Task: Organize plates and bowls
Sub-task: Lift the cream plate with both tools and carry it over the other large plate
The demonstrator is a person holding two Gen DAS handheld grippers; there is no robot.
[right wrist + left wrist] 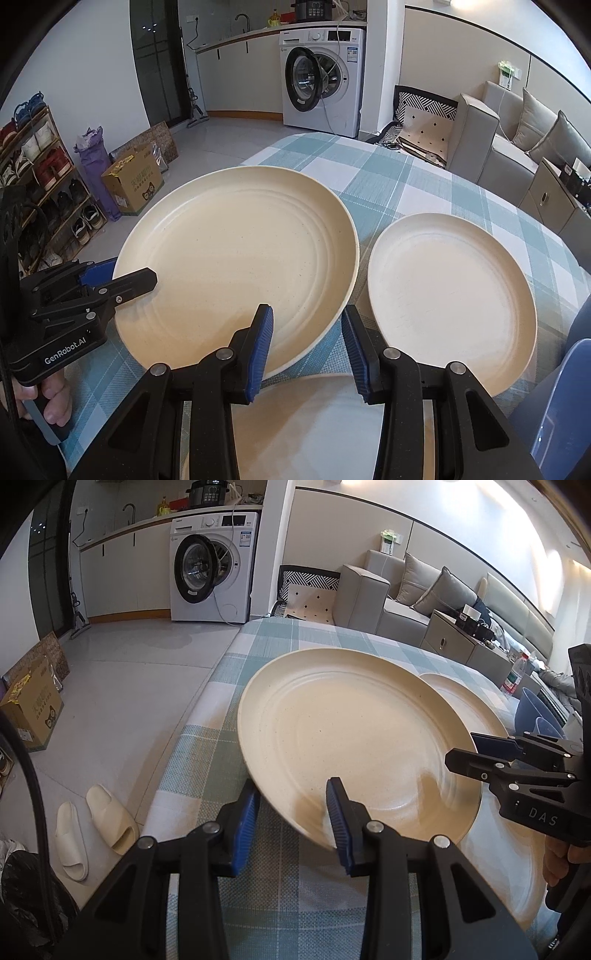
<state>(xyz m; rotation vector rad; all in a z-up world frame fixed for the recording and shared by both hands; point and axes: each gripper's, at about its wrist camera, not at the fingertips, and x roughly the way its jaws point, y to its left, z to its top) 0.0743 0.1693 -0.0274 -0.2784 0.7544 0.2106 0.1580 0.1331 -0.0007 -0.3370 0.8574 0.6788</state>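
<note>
Plates, cream, three in view on a surface [424, 177] under a teal-and-white check cloth. Landmark: the large cream plate [236, 258], lifted and tilted clear of the cloth.

- Left gripper [293, 823]: clamped on the near-left rim of the large plate, one blue pad above the rim and one below. It points steeply downward; a hand [51, 398] shows under its handle.
- Right gripper [308, 349]: clamped on the near-right rim of the same plate, one pad inside the dish and one outside. It is likewise pitched down.
- Smaller cream plate [450, 299]: flat on the cloth, just right of the large plate.
- Third cream plate [310, 424]: flat on the cloth beneath the near edge of the large plate, part hidden by the right gripper.
- Blue bowls [535, 716]: beyond the right rim of the large plate, near the surface edge.

Handling note, as judgement: the step appears to be stacking the large plate. Both grips sit on the near rim only, so the far edge hangs unsupported; keep both clamps firm, move the hands together, level the plate before lowering, and centre it over the plate beneath.
</note>
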